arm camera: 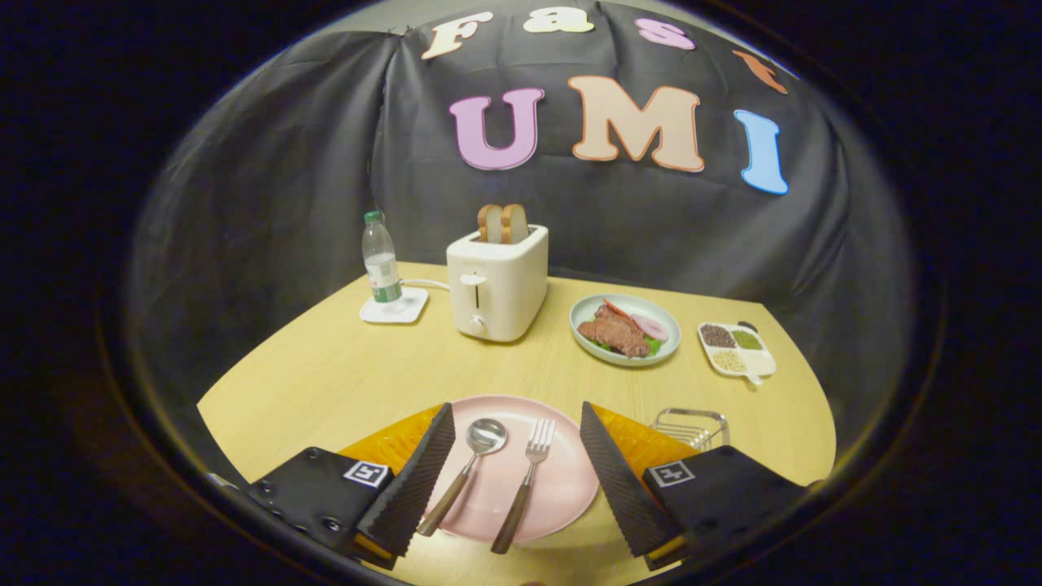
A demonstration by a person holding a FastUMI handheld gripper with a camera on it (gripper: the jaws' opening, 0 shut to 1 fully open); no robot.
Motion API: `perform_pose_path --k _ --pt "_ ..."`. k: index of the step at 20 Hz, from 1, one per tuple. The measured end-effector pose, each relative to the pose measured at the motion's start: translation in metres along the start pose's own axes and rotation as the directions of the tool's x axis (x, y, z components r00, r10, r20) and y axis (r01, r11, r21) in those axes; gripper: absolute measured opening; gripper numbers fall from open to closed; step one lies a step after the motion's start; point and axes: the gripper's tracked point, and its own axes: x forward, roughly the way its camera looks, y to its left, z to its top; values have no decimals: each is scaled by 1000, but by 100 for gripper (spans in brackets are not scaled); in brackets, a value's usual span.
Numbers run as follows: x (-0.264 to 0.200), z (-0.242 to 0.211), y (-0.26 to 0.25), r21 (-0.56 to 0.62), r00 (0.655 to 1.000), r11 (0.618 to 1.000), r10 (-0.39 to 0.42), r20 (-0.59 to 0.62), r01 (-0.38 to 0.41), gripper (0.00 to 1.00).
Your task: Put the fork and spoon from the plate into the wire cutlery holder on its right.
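On the pink plate (562, 488), nearest the camera, spoon (466, 474) and fork (523, 480) lie side by side, spoon to the left, wooden handles toward the viewer, heads pointing away. Gripper (514, 423) hangs above the plate with its fingers spread wide, one ribbed pad (415, 480) off each side of the plate, touching neither utensil. An orange mat (391, 443) shows under the plate behind both fingers. Just right of the plate, partly hidden by the right finger, stands the wire cutlery holder (692, 425), nothing visible in it. Beyond the plate: white toaster (495, 281) with two bread slices (502, 223) up, a dish of meat and vegetables (624, 329) right of it, then a small divided tray (737, 348) of grains. Left of the toaster, a water bottle (380, 260) stands on a white coaster (395, 307). All on the light wood table (326, 374).
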Motion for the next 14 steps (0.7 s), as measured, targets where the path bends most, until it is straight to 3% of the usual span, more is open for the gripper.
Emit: perform_pose_path --k 13,14 --pt "26 -81 -8 -43 969 999 -30 -246 20 99" --pt "25 -84 -9 -53 967 998 -36 -251 23 95"
